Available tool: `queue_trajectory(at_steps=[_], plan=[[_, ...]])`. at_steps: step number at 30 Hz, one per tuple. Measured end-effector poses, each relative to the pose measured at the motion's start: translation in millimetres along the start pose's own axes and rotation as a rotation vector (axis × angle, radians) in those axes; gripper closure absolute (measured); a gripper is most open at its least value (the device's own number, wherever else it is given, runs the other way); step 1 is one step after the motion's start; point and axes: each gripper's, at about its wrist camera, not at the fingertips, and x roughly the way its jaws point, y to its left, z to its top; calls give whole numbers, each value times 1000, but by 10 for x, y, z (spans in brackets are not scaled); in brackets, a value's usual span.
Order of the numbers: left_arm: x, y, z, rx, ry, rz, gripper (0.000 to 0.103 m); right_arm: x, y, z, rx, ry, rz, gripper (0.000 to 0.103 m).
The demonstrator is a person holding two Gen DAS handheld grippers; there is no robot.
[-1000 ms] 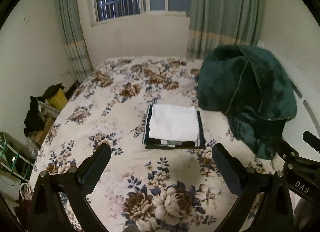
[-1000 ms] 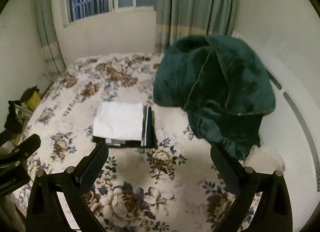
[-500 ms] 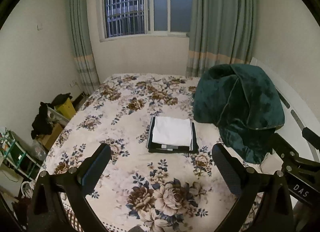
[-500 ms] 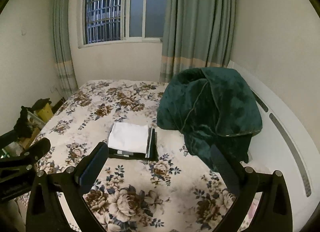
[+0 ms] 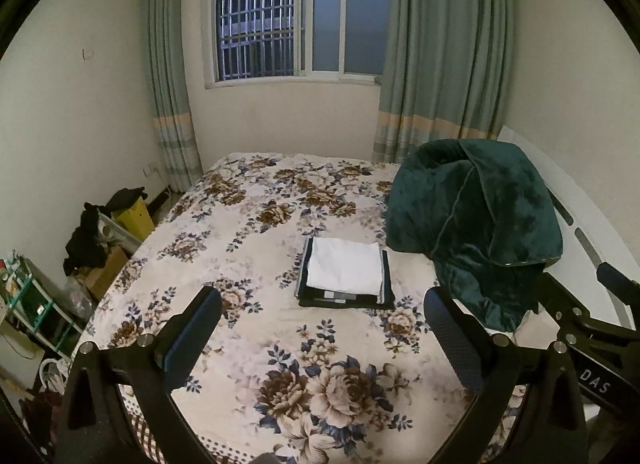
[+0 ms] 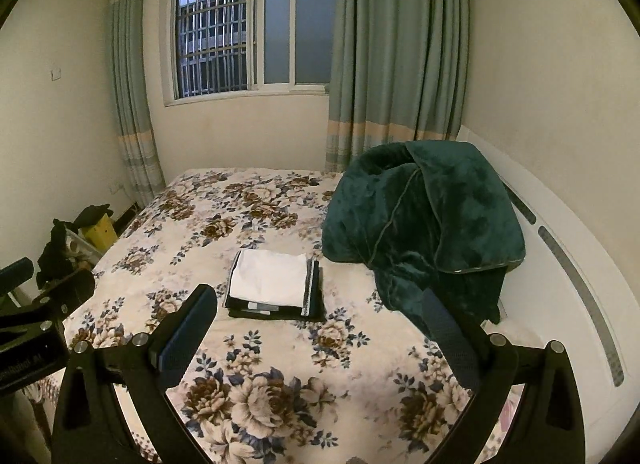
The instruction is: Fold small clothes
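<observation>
White folded garment atop dark folded clothes on floral bed; both grippers' jaws wide apart, empty.

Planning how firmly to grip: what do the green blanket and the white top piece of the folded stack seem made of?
Green blanket: probably plush fleece or velvet, with patchy sheen, soft bulky folds and piped edges. White piece: looks like thin matte fabric, perhaps cotton; it lies flat with crisp edges.
</observation>
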Motion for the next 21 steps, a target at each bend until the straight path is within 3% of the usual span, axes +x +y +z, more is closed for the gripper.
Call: queue_trajectory(at_steps=[21], plan=[[-82,23,-1,7,1,34,0,90,59,5,-13,9,18,0]])
